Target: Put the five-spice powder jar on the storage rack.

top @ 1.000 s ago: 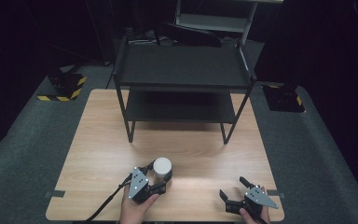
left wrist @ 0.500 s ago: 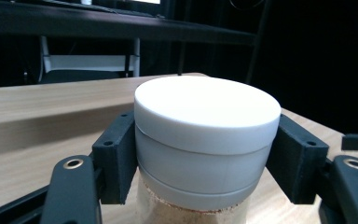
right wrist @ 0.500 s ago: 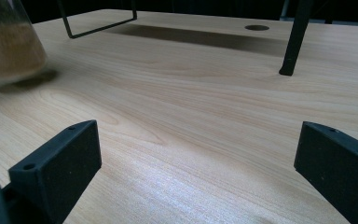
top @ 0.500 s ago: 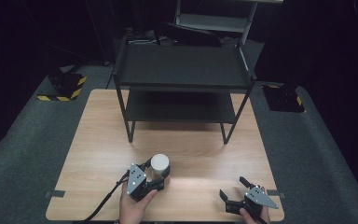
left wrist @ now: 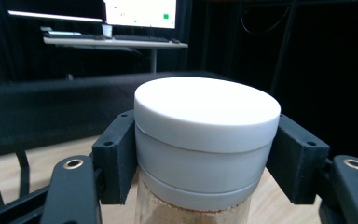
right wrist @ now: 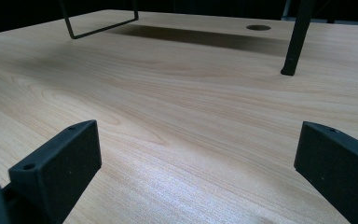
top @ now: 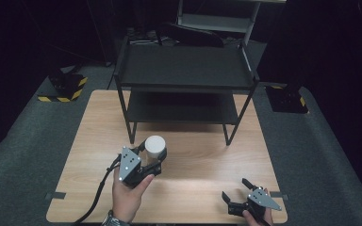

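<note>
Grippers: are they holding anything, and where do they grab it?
The left gripper clamps a jar by its white lid. The right gripper holds nothing.

One white-lidded jar (top: pixel 154 147), one black two-tier shelf rack (top: pixel 185 75), two claws

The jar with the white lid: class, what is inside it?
Below the white lid, the jar shows a tan, powdery filling through its clear wall. The lid and the left tongs hide the rest.
</note>
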`<control>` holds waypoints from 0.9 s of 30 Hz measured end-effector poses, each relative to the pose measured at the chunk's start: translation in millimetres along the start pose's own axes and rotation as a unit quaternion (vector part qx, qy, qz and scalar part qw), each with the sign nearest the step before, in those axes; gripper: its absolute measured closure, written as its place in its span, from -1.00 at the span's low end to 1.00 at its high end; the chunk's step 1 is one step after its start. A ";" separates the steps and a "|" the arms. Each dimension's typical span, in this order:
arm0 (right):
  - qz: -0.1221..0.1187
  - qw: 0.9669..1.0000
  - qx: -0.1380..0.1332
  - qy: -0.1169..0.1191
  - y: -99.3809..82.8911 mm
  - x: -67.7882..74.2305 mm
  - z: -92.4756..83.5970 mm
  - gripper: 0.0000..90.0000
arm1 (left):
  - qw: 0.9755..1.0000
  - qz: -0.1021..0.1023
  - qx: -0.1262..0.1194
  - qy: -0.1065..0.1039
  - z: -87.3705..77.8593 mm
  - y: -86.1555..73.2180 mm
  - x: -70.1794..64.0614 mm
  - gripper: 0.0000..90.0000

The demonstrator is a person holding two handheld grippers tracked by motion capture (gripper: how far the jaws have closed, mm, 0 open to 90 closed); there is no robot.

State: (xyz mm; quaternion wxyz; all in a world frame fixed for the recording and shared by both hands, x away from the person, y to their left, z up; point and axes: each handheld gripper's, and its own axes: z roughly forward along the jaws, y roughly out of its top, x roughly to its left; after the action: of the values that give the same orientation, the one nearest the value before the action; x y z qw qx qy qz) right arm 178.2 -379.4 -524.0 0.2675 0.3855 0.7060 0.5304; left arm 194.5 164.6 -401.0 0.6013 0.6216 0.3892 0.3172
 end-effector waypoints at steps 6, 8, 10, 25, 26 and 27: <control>0.000 1.000 -0.001 0.001 -0.2 -0.4 -0.1 -1.00 | 1.000 0.011 -0.001 0.006 11.2 26.3 1.3 -0.26; 0.001 1.000 -0.001 0.001 -0.2 -0.4 -0.1 -1.00 | 1.000 0.009 -0.002 0.009 19.5 36.3 2.7 -0.26; 0.002 1.000 -0.001 0.002 -0.3 -0.6 -0.2 -1.00 | 1.000 0.008 -0.002 0.010 22.4 39.5 3.4 -0.26; 0.009 1.000 -0.006 0.003 -1.8 -1.8 -1.1 -1.00 | 1.000 0.006 -0.004 0.029 72.5 65.3 12.0 -0.26; 0.008 1.000 -0.006 0.003 -1.7 -1.9 -1.1 -1.00 | 1.000 0.004 -0.003 0.029 76.4 65.1 12.3 -0.26; 0.008 1.000 -0.006 0.003 -1.8 -2.0 -1.1 -1.00 | 1.000 0.001 -0.003 0.030 79.4 64.7 12.6 -0.26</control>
State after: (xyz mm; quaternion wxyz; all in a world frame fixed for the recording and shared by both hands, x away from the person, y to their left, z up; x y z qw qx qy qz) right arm 178.0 -381.9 -525.4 0.2630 0.3881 0.7006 0.5379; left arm 275.9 137.5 -343.5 0.5910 0.6106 0.4049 0.3375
